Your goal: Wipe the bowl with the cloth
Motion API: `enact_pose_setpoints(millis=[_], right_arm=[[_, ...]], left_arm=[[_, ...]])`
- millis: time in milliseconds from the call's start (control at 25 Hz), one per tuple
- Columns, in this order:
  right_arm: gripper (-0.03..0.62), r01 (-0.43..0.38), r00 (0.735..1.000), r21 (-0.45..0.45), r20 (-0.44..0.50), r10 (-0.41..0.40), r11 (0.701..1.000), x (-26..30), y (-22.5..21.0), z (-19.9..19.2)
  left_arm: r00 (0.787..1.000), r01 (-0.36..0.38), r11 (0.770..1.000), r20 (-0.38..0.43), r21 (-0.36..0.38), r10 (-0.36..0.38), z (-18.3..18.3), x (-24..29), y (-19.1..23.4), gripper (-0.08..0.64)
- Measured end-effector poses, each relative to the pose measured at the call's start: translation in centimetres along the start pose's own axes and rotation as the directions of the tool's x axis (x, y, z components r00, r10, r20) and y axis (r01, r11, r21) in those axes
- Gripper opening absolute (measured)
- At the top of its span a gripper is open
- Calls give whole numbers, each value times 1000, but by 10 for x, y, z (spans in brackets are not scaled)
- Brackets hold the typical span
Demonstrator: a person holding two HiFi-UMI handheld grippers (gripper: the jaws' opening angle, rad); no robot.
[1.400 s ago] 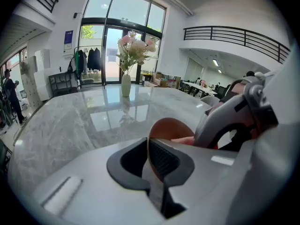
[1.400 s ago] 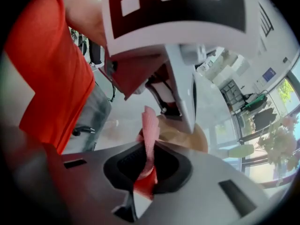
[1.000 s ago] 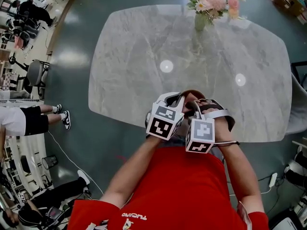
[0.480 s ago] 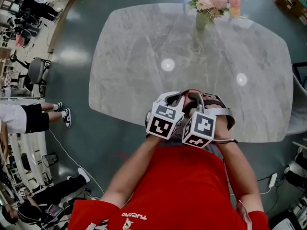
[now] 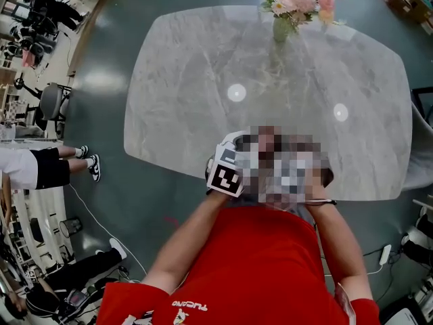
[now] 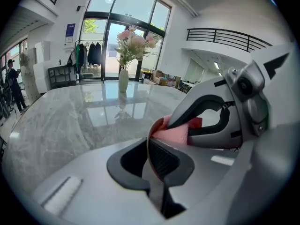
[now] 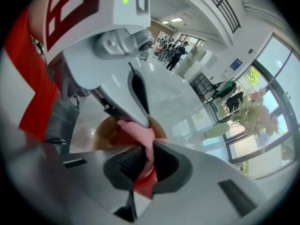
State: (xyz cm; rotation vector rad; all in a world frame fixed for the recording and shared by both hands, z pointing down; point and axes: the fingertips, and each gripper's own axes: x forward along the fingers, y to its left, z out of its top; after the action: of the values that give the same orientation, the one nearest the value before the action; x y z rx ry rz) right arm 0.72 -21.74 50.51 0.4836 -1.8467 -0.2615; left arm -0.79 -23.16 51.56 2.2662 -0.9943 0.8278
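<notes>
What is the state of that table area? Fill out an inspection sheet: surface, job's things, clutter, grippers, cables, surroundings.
Surface: marble table, bare except for one vase.
Job's things: brown bowl held up near the person; pink cloth against it.
Clutter: vase of flowers at the far edge.
Grippers: left gripper shut on the bowl's rim; right gripper shut on the cloth.
Cables: thin cable on the floor, left.
Surroundings: people at left; glass doors.
</notes>
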Motion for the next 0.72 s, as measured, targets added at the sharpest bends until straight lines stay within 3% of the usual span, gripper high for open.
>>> enact_pose_setpoints(millis=[320, 520, 720], right_arm=[[24, -21, 997, 7, -73, 21, 1000, -1, -1, -20], [23, -127, 987, -33, -105, 123, 991, -4, 20, -24], [23, -189, 981, 0, -54, 189, 982, -5, 29, -18]], left_arm=[[1000, -13, 1000, 3, -7, 13, 3, 2, 0, 18], [999, -32, 999, 6, -28, 32, 1, 1, 7, 18], [999, -39, 998, -6, -49, 39, -1, 5, 13, 18]])
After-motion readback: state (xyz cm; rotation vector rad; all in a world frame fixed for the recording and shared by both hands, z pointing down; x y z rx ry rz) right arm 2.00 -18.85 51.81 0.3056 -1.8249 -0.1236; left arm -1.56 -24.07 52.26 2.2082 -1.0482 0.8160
